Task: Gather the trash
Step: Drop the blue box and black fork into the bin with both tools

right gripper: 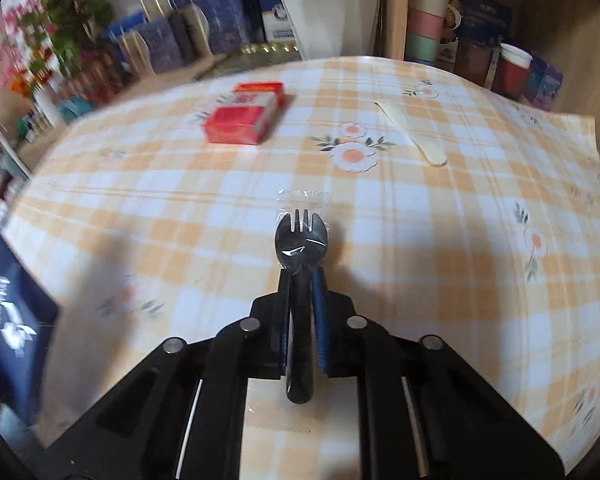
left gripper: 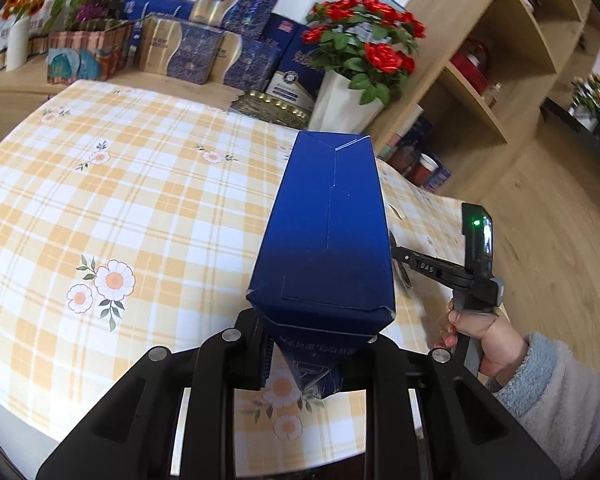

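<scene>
In the left wrist view a tall dark blue carton (left gripper: 324,232) sticks out forward over the checked tablecloth (left gripper: 120,200), with my left gripper (left gripper: 312,354) shut on its crumpled near end. My right gripper (right gripper: 302,280) is shut on the handle of a black plastic spork (right gripper: 300,236) sealed in a clear wrapper, its tines pointing away from me just over the cloth. The right gripper (left gripper: 400,258) also shows at the right of the left wrist view, held by a hand (left gripper: 476,328) in a fluffy sleeve. A red carton (right gripper: 244,118) and a cream flat stick (right gripper: 414,134) lie farther back on the table.
Gift boxes (left gripper: 204,48), a basket of flowers (left gripper: 88,48) and a white pot of red roses (left gripper: 360,52) line the table's far edge. A wooden shelf unit (left gripper: 500,80) with cups and jars stands at the right. The blue carton (right gripper: 4,320) shows at the left of the right wrist view.
</scene>
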The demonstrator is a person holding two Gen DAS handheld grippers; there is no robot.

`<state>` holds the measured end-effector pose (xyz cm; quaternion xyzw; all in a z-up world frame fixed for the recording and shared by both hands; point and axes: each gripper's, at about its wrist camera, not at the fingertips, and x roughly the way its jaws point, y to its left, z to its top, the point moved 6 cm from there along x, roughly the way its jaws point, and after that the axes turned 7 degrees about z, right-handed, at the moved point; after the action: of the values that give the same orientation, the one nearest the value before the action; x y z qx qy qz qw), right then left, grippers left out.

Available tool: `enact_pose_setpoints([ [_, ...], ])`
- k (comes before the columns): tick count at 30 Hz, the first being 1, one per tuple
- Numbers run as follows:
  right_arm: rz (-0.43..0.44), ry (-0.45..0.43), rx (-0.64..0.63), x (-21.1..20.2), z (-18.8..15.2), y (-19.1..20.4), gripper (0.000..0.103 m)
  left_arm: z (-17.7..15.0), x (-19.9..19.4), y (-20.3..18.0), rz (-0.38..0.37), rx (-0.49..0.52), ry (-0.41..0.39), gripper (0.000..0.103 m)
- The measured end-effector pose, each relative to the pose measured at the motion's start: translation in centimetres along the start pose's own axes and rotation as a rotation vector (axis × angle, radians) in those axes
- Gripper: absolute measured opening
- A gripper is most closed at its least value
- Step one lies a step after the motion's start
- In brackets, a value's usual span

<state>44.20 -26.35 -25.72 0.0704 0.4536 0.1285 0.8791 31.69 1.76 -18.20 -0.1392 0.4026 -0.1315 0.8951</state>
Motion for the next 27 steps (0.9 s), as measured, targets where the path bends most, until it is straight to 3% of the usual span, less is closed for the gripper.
enact_pose_setpoints([
  [10,0.168,-0.134,0.136,-10.6,-7.1,3.1,0.014,-4.2,-5.2,-3.4,-0.055,0.117,0.004,0.021],
  [18,0.176,-0.234,0.117,-19.5,-13.4,5.4,0.014,-10.4,-8.4,-7.3,-0.066,0.297,0.072,0.022],
  [27,0.158,-0.252,0.107,-24.0,-18.8,5.2,0.014,-17.1,-8.4,-10.2,-0.063,0.511,0.160,0.022],
])
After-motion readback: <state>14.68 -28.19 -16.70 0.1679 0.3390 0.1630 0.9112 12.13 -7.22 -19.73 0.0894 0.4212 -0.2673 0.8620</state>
